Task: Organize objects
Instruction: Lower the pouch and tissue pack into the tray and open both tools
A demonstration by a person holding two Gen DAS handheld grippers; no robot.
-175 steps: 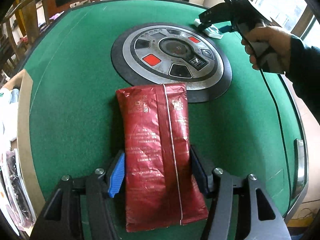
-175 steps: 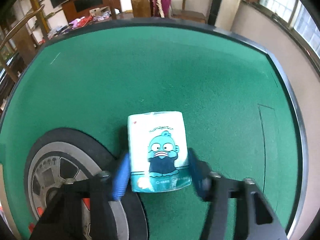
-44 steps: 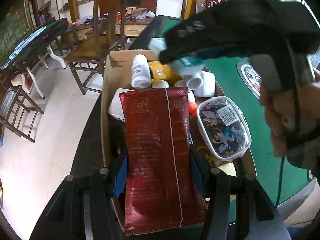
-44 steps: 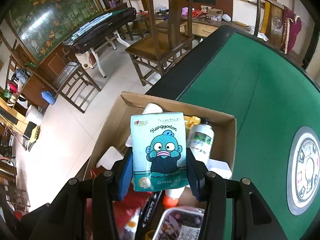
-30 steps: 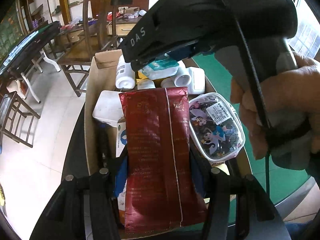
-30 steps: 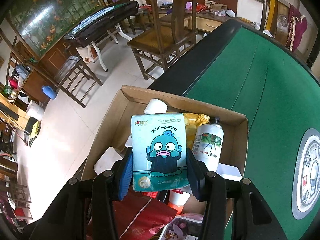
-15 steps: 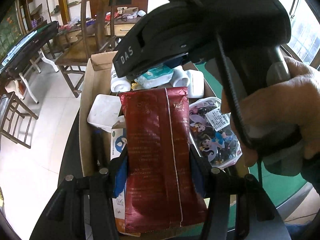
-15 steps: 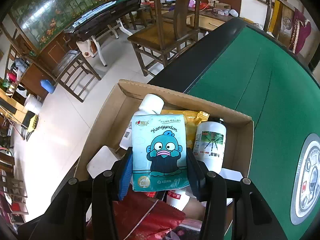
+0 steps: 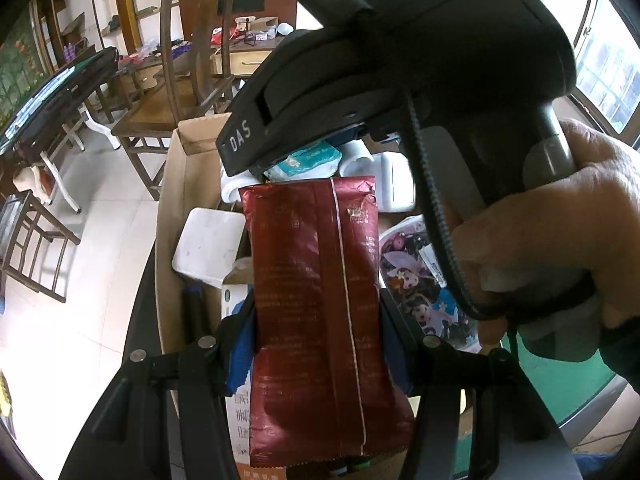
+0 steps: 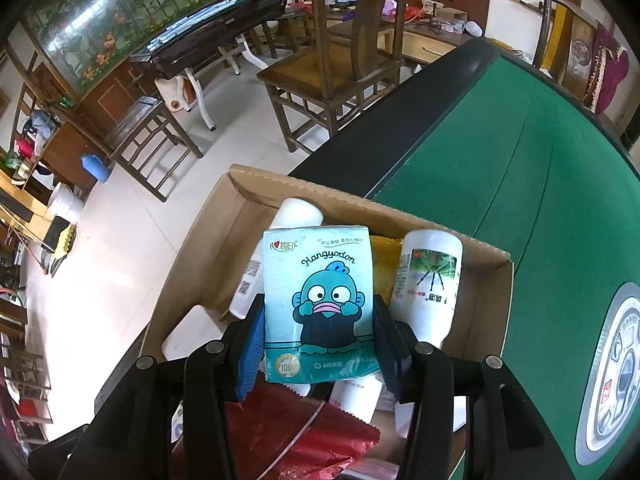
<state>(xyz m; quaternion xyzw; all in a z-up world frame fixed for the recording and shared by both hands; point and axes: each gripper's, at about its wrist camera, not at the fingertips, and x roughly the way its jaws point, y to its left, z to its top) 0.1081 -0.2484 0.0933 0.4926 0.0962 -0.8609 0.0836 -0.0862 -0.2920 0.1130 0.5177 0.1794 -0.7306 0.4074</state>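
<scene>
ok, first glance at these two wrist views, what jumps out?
The red foil packet, clamped in the left gripper, fills the middle of the left wrist view, with the person's hand and the other gripper's black body looming at the upper right. In the right wrist view, the right gripper holds a teal cartoon tissue pack over the cardboard box, which is crowded with white bottles beside the green table.

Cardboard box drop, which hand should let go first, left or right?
Probably right: its tissue pack hangs over the cardboard box at the far end, and the right gripper sits above the left's red packet.
</scene>
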